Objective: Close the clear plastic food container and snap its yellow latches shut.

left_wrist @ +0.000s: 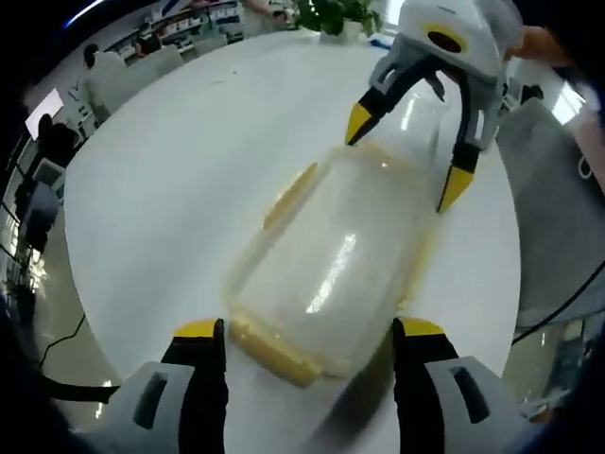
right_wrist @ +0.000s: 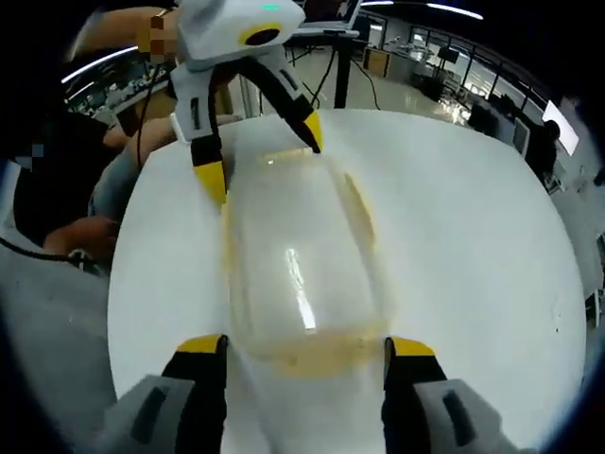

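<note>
Lid looks already down on the clear rectangular plastic food container point(left_wrist: 326, 270), dead centre on the round white bench point(left_wrist: 170, 170). The left claw point(left_wrist: 307, 331) and right claw point(right_wrist: 304, 342) both sit wide, straddling opposite ends. Yellow latches point(left_wrist: 288, 194) look unsnapped, hard to tell; the one at 10 o'clock seems flared.

Container point(left_wrist: 331, 260) on table point(left_wrist: 170, 180), between both grippers' jaws.

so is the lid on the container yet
Yes: the clear lid sits on the container. Whether its yellow latches are snapped, cannot tell.
</note>
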The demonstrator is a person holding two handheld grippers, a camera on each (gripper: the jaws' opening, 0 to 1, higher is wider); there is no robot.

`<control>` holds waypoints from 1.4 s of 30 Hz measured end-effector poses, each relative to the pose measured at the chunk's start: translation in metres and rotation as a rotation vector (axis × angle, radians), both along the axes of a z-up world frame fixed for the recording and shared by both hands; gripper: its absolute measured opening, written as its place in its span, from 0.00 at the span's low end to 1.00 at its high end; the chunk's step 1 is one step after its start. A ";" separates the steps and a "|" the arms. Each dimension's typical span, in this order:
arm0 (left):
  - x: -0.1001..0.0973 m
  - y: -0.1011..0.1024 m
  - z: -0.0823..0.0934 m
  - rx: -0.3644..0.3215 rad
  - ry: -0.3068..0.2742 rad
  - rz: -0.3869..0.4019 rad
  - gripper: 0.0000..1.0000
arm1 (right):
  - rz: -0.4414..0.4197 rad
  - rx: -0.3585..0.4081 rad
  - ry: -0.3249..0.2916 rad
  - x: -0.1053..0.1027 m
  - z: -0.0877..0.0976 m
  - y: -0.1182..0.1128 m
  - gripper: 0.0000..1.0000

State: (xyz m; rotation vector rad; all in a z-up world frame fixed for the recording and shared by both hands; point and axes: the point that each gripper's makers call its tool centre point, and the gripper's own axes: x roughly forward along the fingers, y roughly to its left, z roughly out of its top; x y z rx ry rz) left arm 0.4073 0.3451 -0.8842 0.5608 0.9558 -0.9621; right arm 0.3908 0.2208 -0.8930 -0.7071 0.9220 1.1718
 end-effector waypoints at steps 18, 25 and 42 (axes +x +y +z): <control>-0.006 0.000 0.000 0.064 0.027 -0.096 0.63 | 0.146 -0.038 0.005 0.001 0.001 -0.010 0.52; -0.005 0.002 -0.001 0.094 0.039 -0.122 0.62 | 0.177 -0.058 0.024 0.004 0.003 -0.017 0.37; -0.004 0.012 -0.004 0.178 0.056 -0.296 0.57 | 0.190 -0.162 0.028 0.004 0.001 -0.018 0.37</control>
